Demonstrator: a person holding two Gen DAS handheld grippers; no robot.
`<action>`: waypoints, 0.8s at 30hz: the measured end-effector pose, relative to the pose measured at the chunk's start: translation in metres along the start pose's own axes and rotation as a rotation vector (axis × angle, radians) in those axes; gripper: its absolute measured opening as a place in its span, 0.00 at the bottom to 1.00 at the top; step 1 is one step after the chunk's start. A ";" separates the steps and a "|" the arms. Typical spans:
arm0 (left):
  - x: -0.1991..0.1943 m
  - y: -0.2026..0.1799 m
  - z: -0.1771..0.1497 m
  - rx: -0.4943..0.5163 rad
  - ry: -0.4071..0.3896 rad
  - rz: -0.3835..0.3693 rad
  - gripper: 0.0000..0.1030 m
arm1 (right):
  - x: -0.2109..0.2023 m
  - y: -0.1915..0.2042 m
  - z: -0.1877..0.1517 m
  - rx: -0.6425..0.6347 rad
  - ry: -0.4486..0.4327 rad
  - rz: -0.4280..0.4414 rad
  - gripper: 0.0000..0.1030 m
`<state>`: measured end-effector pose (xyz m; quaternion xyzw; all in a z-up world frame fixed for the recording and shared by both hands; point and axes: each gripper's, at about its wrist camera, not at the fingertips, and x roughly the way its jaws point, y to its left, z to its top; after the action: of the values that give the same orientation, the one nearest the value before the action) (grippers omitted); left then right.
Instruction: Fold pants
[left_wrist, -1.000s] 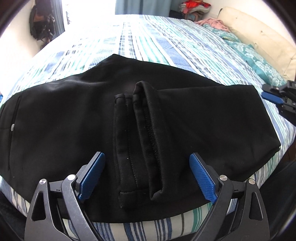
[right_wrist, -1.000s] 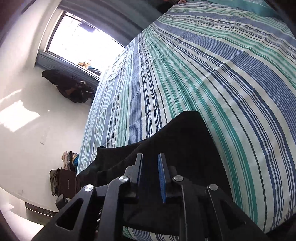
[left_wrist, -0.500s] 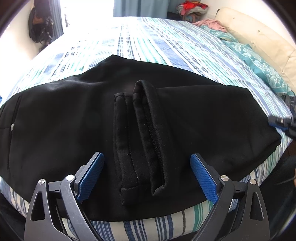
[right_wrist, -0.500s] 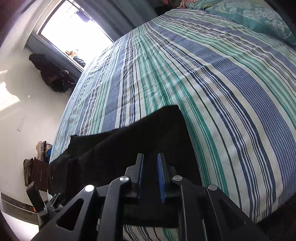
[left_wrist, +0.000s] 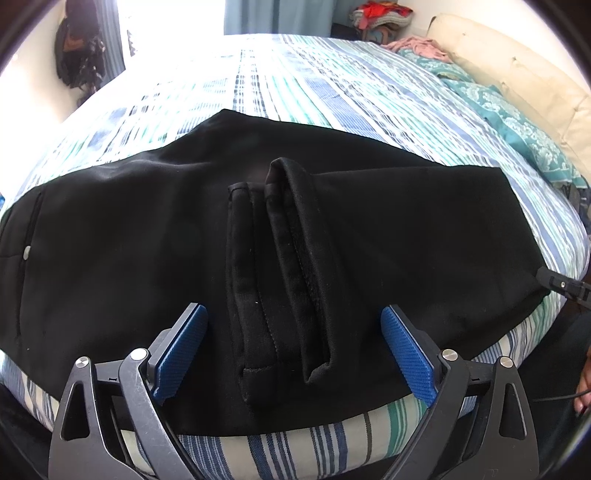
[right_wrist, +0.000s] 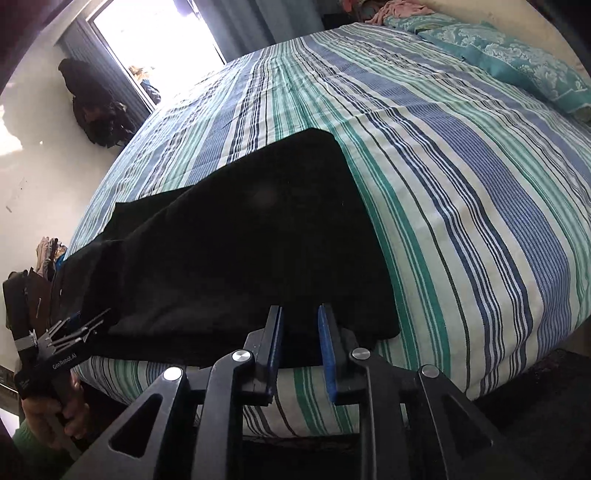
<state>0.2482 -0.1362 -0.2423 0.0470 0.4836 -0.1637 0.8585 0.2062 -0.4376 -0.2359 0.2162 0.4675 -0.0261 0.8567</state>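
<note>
Striped bedsheet is seen spread flat across the bed, w/ teal floral pillow laid near the cream headboard. Pink cloth is left crumpled by it; dark bags are hung beside the bright window.

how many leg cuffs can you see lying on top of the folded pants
2: both on the black pants, side by side between the left gripper's open fingers, the left cuff flat, the right cuff puffed up.
</note>
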 end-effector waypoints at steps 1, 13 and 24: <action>-0.002 0.001 0.000 -0.003 0.010 -0.004 0.93 | 0.000 0.000 0.000 -0.004 0.000 0.000 0.20; 0.002 0.154 0.035 -0.359 0.040 0.158 0.74 | 0.002 0.010 -0.003 -0.062 -0.002 -0.027 0.25; -0.033 0.191 0.039 -0.384 -0.037 0.275 0.93 | -0.006 0.034 -0.001 -0.149 -0.023 -0.095 0.40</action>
<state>0.3264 0.0424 -0.2086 -0.0546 0.4792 0.0488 0.8746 0.2108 -0.4078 -0.2201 0.1291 0.4678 -0.0340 0.8737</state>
